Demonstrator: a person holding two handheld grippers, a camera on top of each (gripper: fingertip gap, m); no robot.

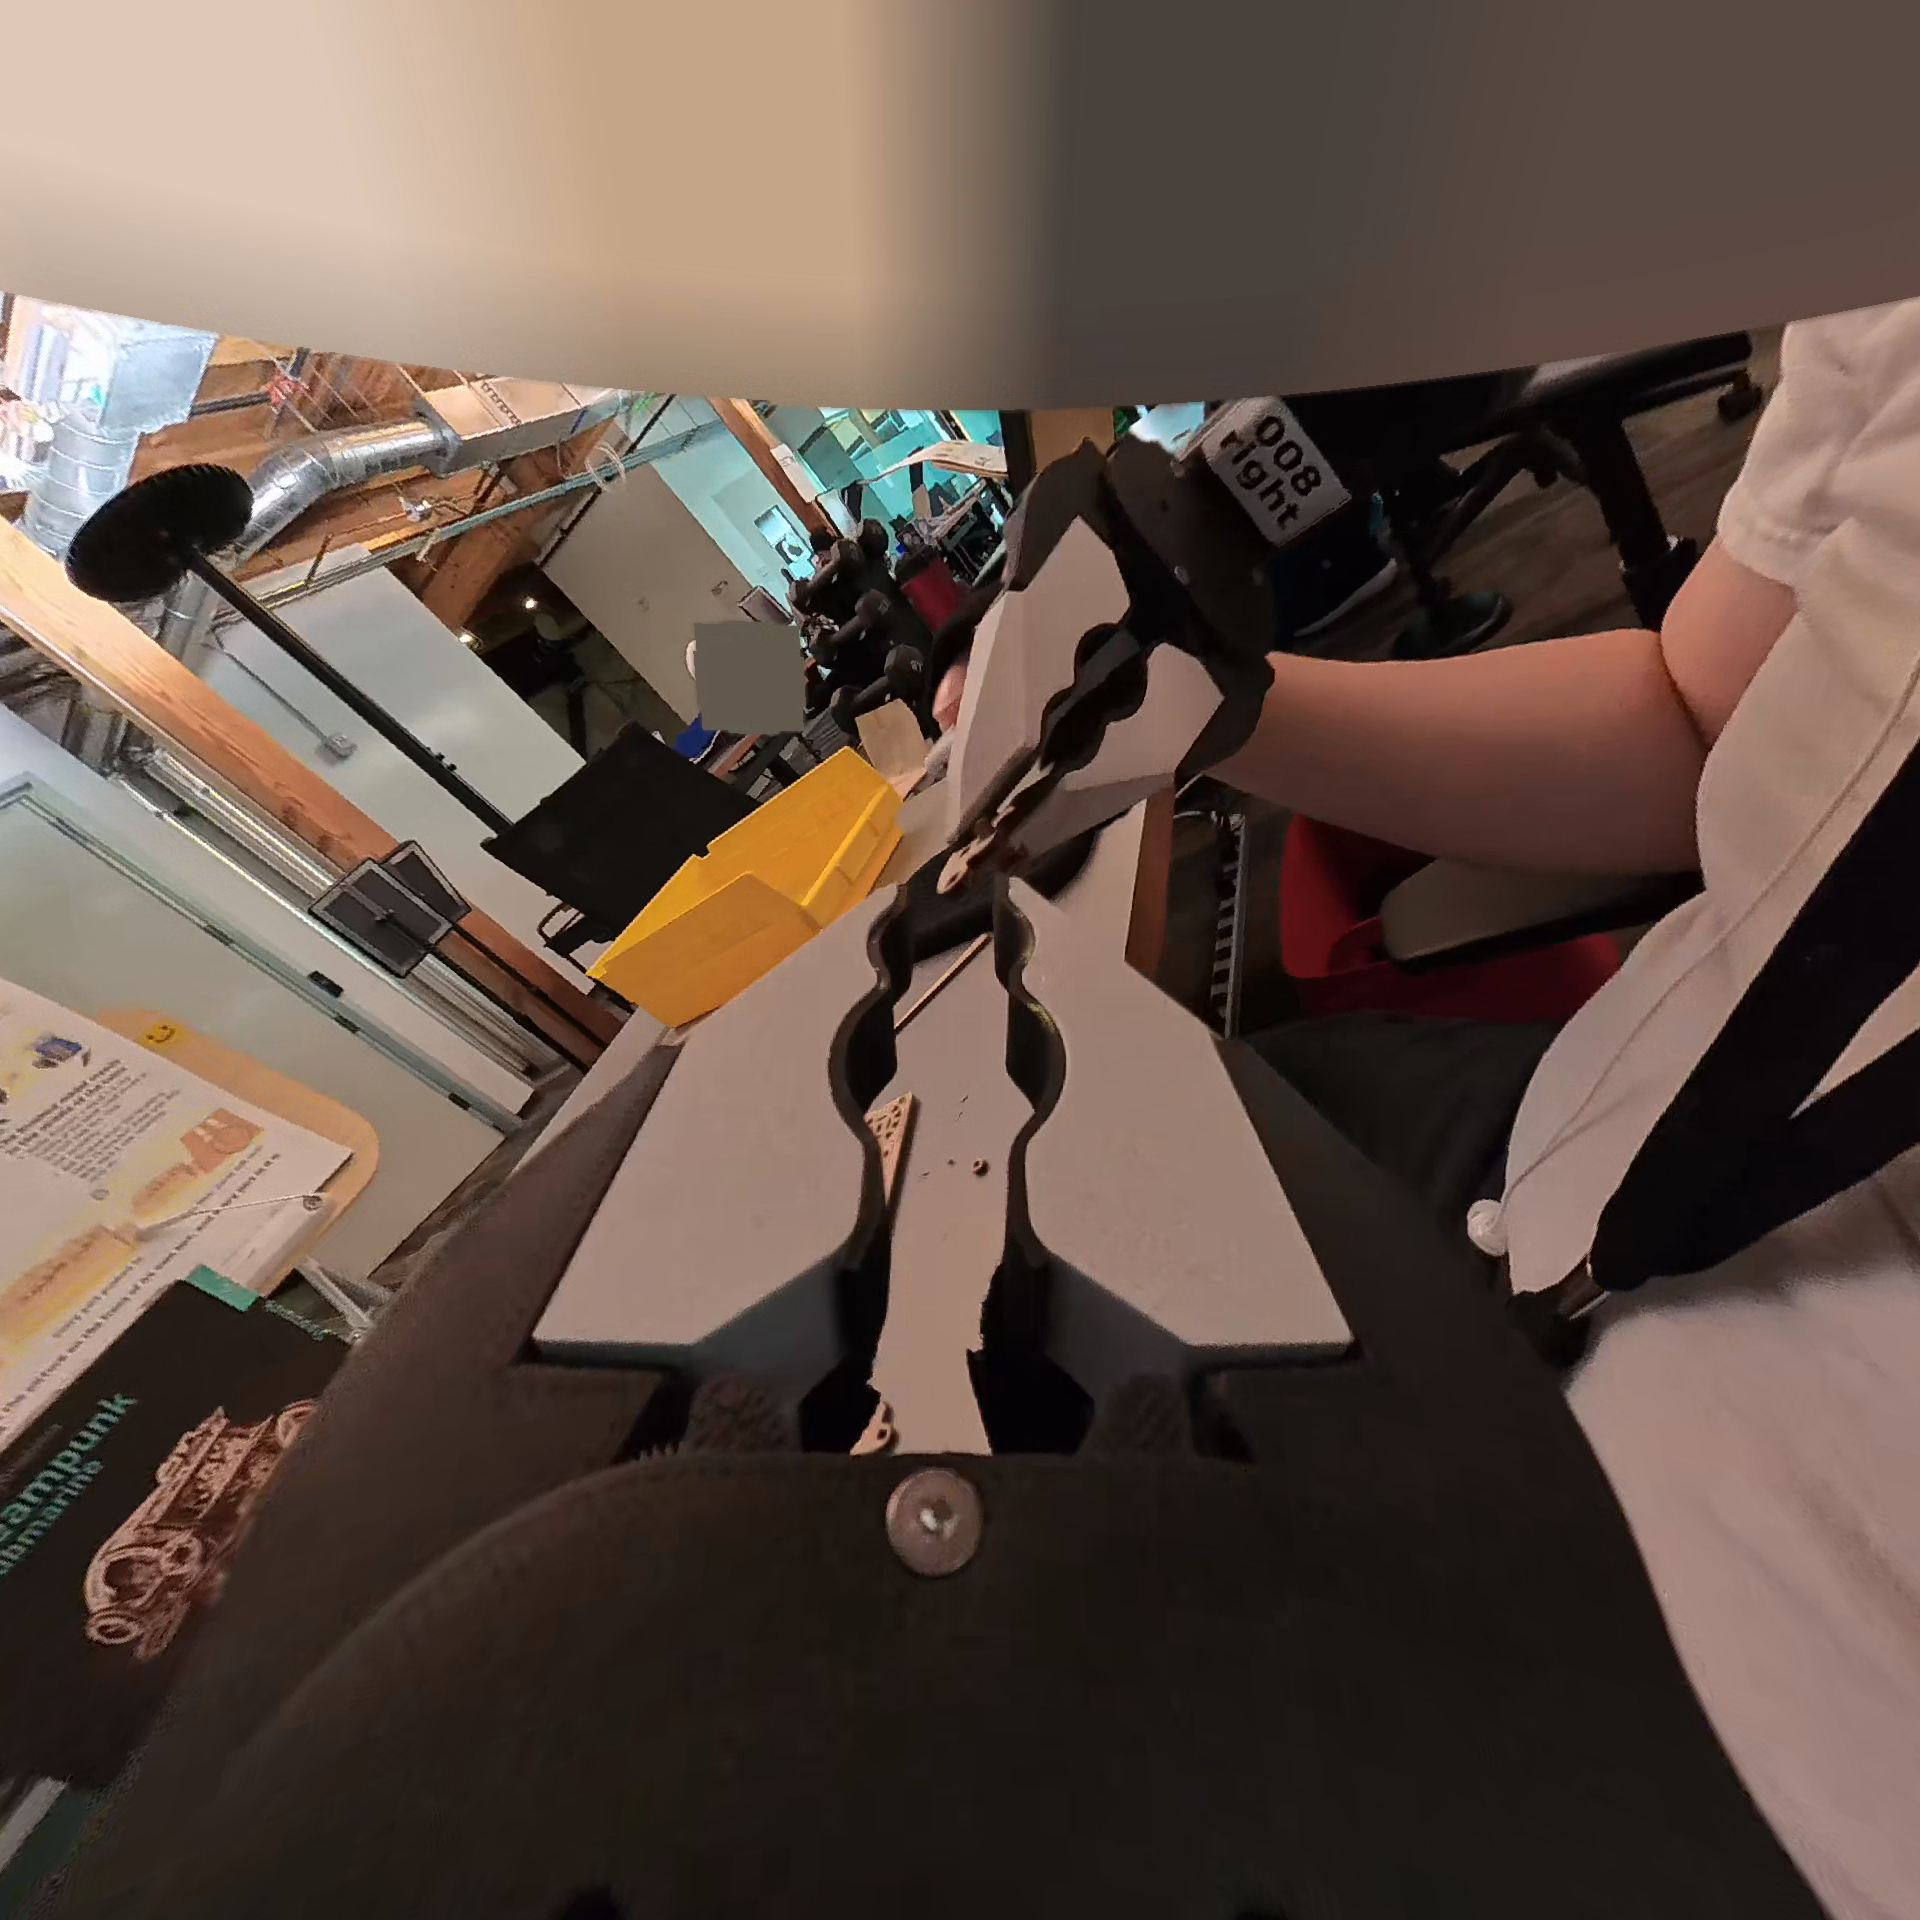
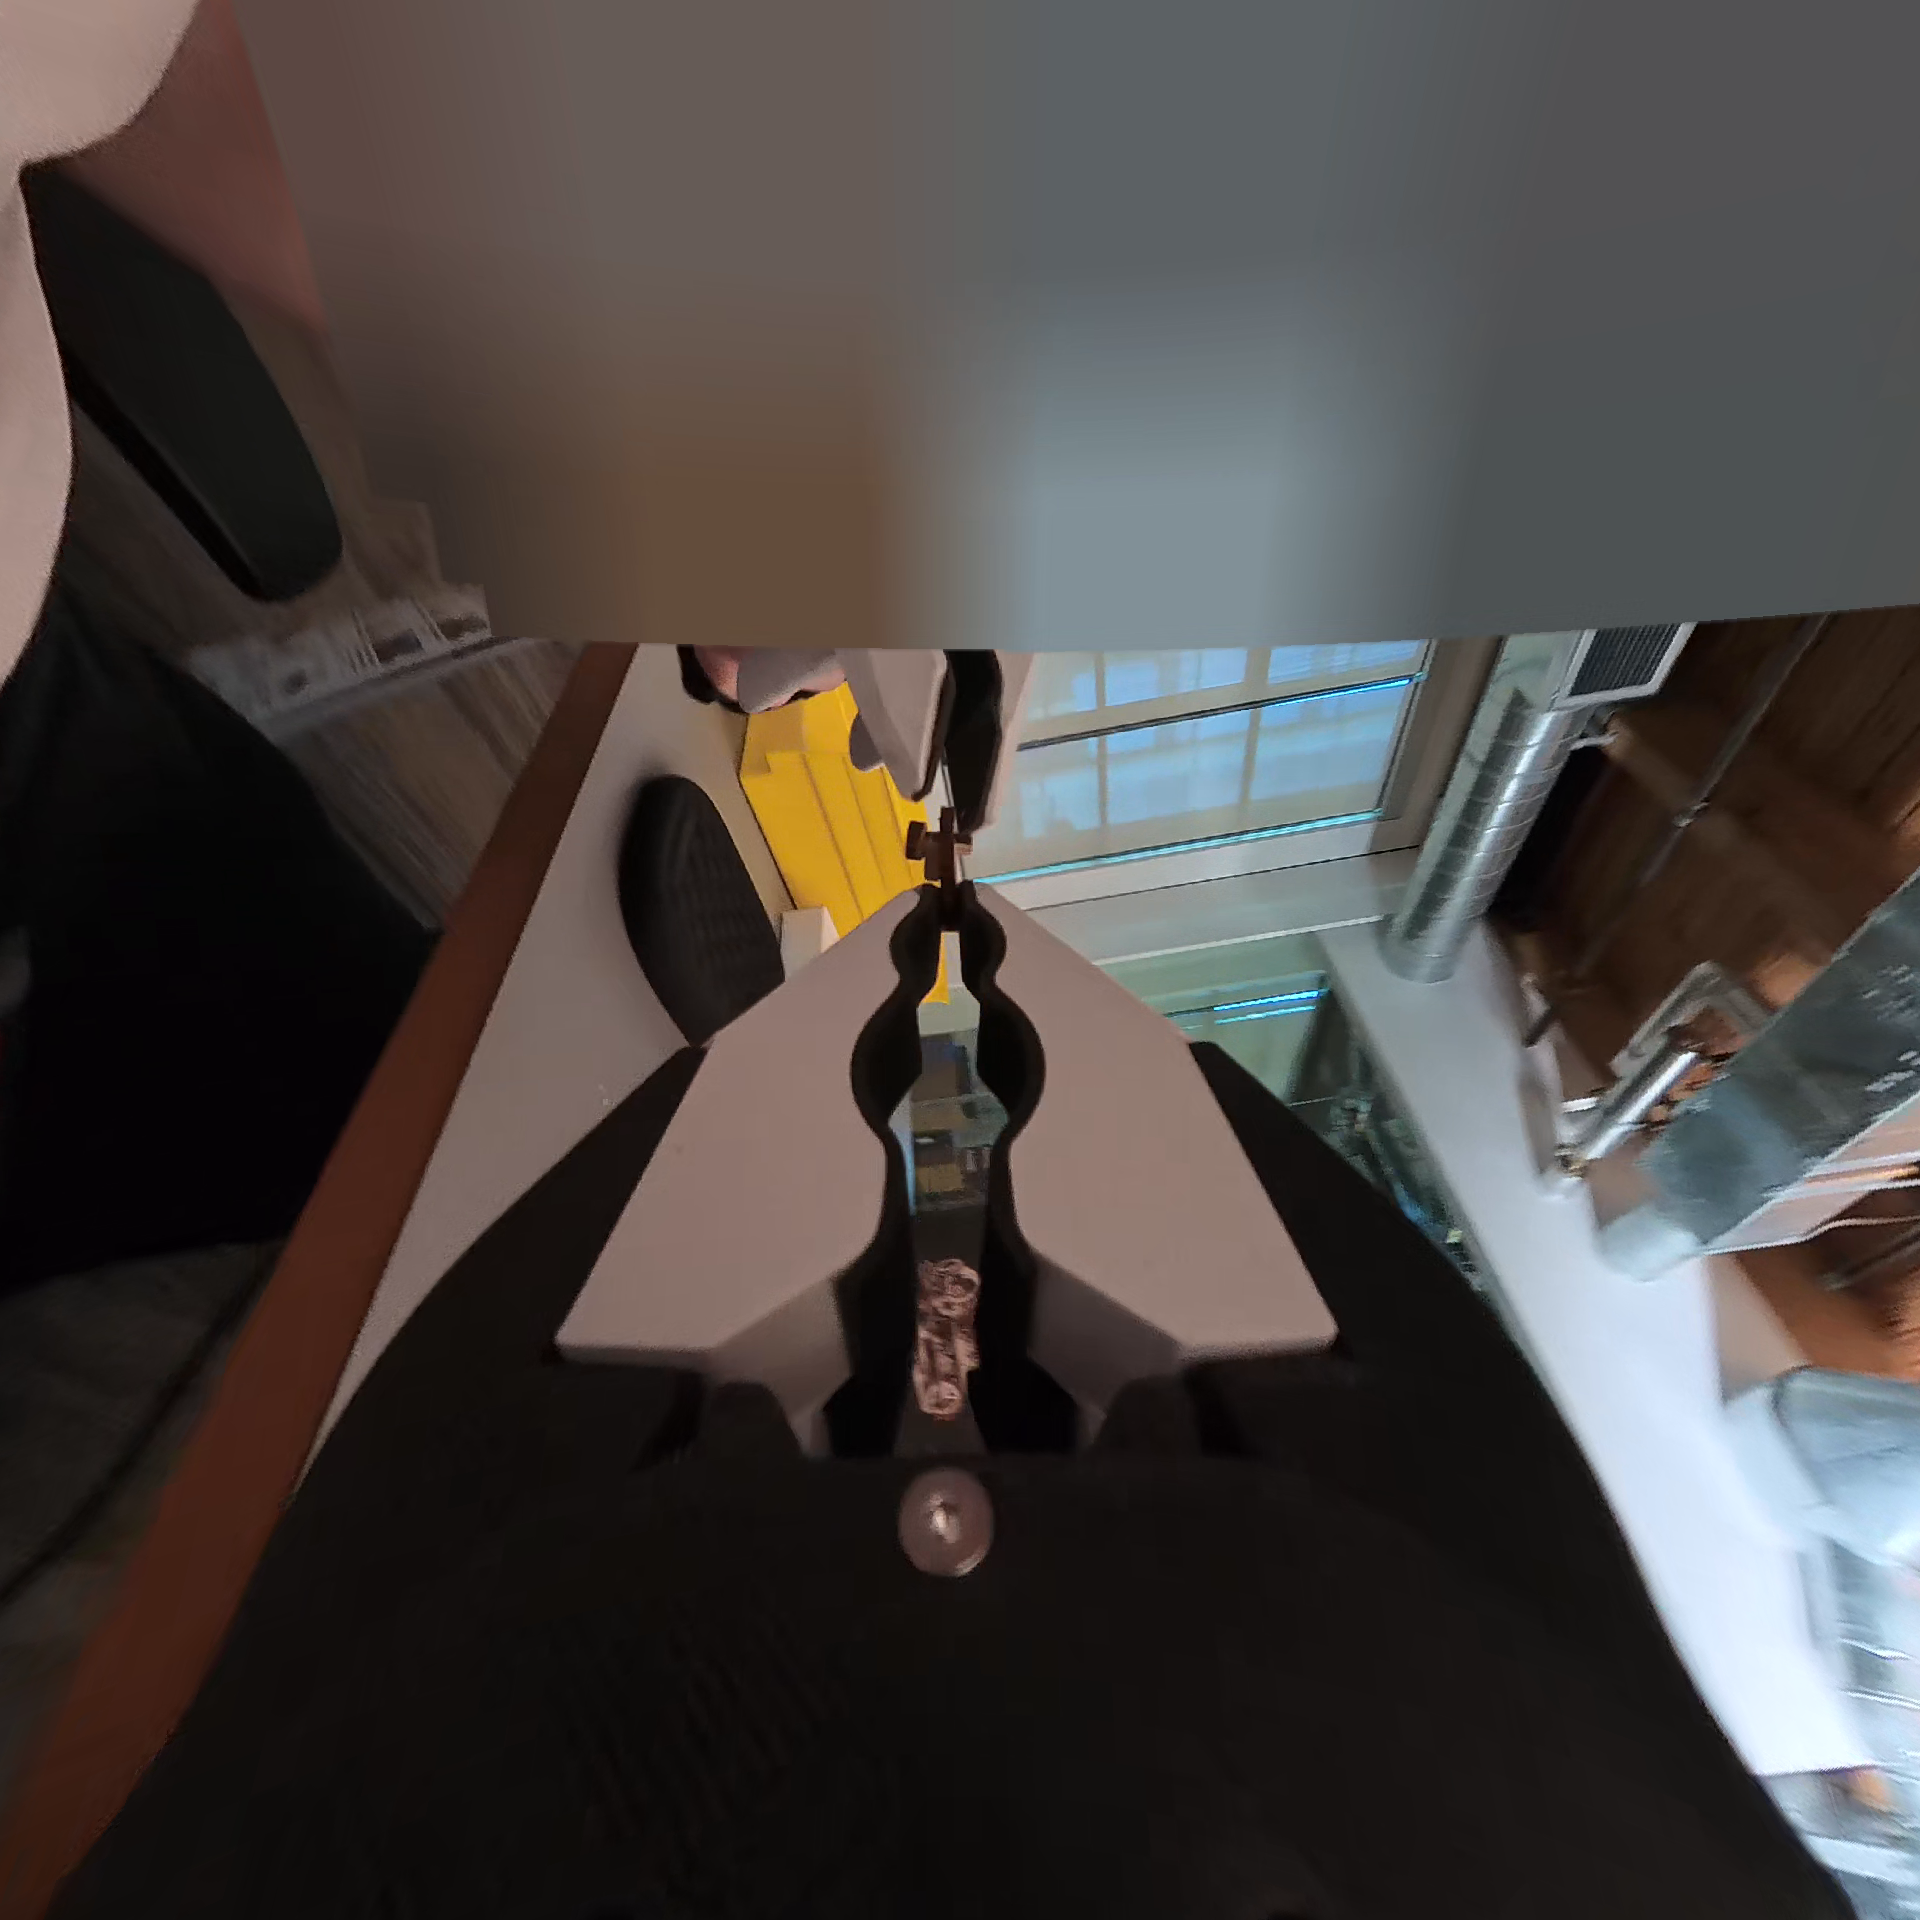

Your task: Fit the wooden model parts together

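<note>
The right gripper has its two fingers pinched together on a small flat wooden part, held edge-on at the very tips. In the left wrist view the same small wooden part pokes out of the right gripper, which hangs just past the left gripper's tips. The left gripper has its fingers apart, with a gap between the tips, and nothing is seen squeezed there. The wooden part sits right at that gap, but if it touches the left fingers cannot be told. Down between the left fingers, on the pale table, lies a little flat triangle piece of wood full of small holes, with a few crumbs near it. Farther back a yellow bin rests on the table. At the left edge lie a paper sheet with pictures and a dark box.
</note>
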